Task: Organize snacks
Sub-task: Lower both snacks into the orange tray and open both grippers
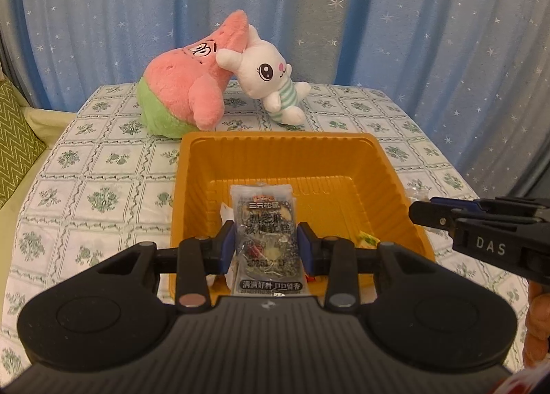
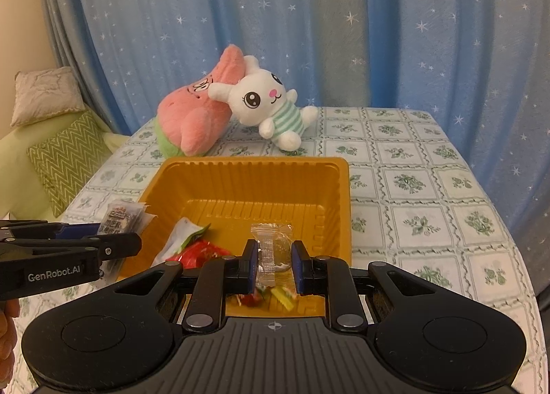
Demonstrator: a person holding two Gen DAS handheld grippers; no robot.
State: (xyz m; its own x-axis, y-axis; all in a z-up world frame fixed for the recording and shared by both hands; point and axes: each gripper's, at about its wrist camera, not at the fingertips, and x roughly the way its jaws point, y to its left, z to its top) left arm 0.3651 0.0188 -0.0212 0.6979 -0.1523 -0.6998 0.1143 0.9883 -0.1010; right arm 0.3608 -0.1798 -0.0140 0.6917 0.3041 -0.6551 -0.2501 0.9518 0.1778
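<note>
Blue-padded left tongs [image 1: 266,244] sit low in the left wrist frame, clamped on a grey snack packet [image 1: 266,222] whose long axis runs away from the camera, over the orange tray [image 1: 395,188]. Right tongs [image 2: 274,261], narrow, pinch a clear candy wrapper [image 2: 271,246] upright above the tray's near edge, where red and yellow sweets [image 2: 206,253] already lie. Both loads hang above the tray, so release looks next. Further up, two plush toys [image 1: 213,78] rest on the tabletop [image 1: 86,170].
</note>
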